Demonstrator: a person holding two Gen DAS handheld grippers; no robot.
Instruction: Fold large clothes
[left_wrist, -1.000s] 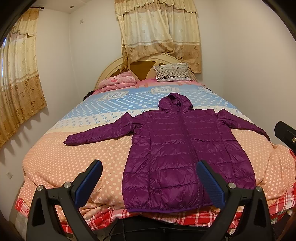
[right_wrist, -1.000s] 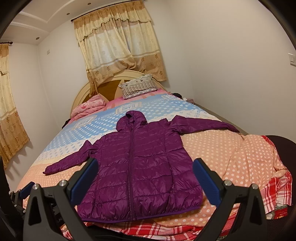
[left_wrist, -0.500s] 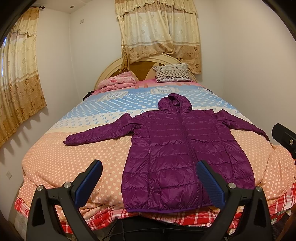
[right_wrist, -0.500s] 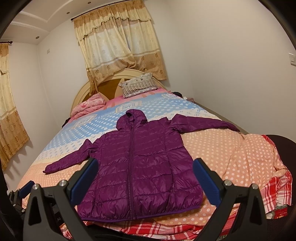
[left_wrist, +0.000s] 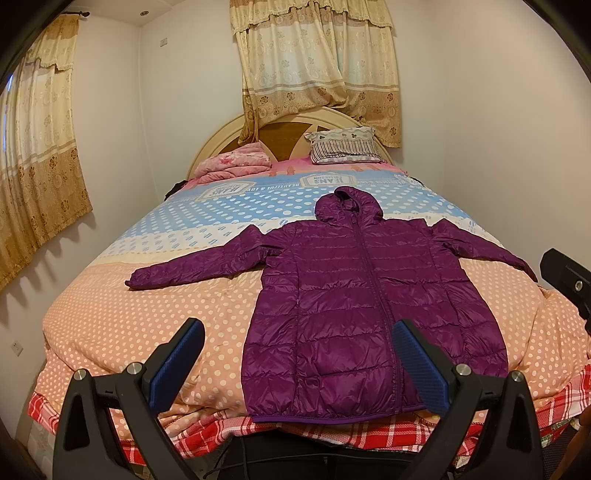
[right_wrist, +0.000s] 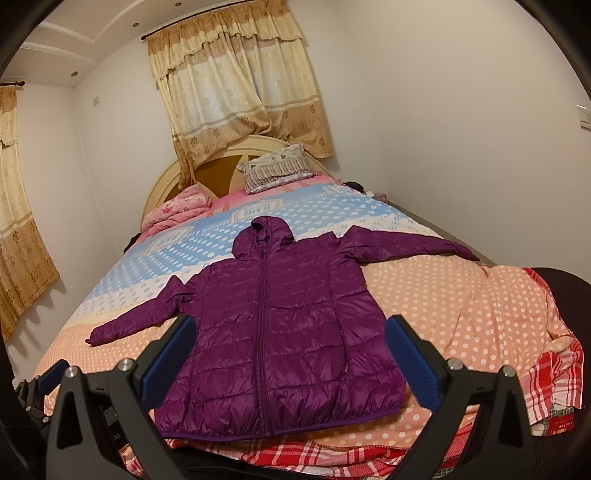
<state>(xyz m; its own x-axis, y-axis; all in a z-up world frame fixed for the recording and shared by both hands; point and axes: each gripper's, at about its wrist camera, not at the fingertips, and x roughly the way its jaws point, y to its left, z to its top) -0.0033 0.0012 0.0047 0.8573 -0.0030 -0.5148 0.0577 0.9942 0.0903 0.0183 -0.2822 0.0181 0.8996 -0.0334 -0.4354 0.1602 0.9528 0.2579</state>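
We see a purple hooded puffer jacket lying flat, zipped, sleeves spread, on the polka-dot bed, our left gripper with fingers wide apart and empty, our right gripper likewise spread, both hovering off the bed's foot edge.

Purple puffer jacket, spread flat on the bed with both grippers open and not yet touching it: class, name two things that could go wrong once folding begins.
1. The purple jacket looks shiny and puffy; the open left gripper or right gripper may pinch only the top layer, or it may slip free.
2. Its hem lies near the edge of the bed, so a pull could drag it off.
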